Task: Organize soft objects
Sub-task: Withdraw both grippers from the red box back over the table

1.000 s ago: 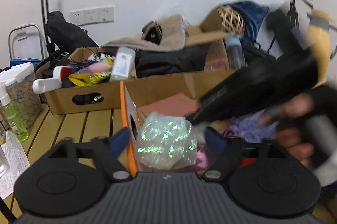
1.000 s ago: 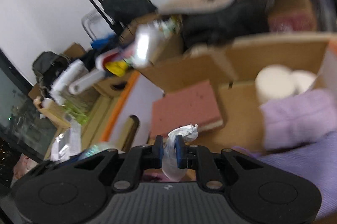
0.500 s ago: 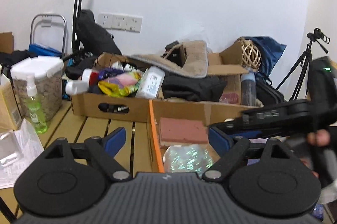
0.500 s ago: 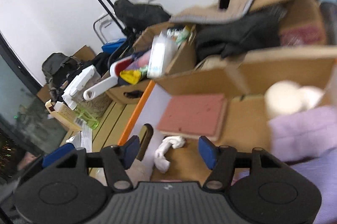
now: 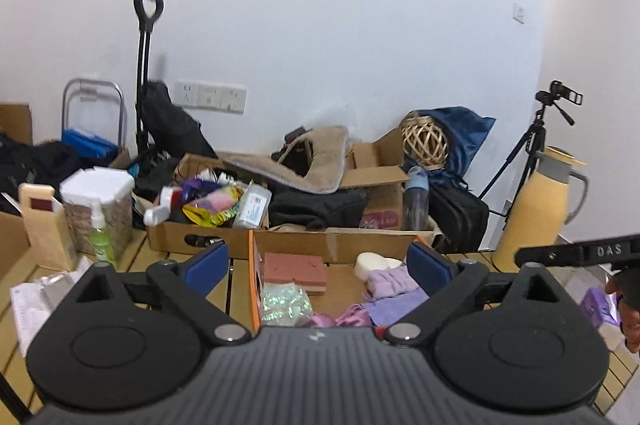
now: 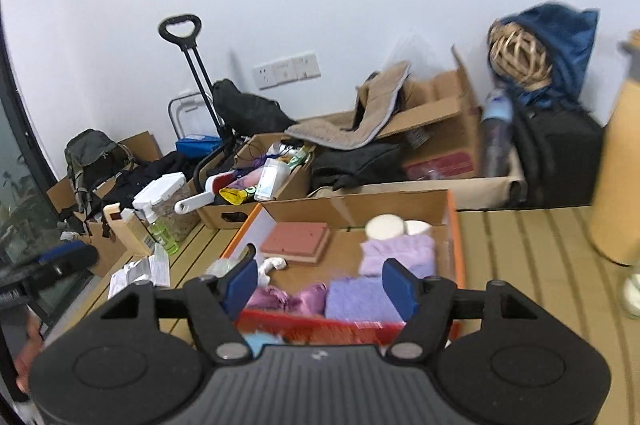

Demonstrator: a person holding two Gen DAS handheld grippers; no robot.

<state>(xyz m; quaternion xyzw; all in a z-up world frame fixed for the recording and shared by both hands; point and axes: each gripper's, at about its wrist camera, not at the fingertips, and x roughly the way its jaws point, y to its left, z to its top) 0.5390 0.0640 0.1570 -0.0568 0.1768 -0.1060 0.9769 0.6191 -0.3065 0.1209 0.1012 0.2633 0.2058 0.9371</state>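
Note:
An open cardboard box with an orange rim (image 6: 452, 221) sits on the slatted table and holds soft things: a crumpled white wad (image 6: 272, 265), a shiny iridescent bag (image 5: 285, 305), purple cloths (image 6: 362, 299), a lilac fuzzy piece (image 6: 400, 253), a red-brown block (image 6: 296, 239) and white round pads (image 6: 384, 227). My right gripper (image 6: 320, 283) is open and empty, held above the box's near edge. My left gripper (image 5: 318, 263) is open and empty, raised in front of the same box (image 5: 251, 273).
A second cardboard box (image 6: 248, 209) with bottles and packets stands behind. A green spray bottle (image 6: 160, 229), a clear bin and papers lie at the left. A yellow thermos (image 5: 532, 209) stands right, a tripod (image 5: 532, 153) behind it. Bags and boxes line the wall.
My right gripper opened and dropped the white wad into the box, then pulled back and up. My left gripper also rose and backed away from the iridescent bag.

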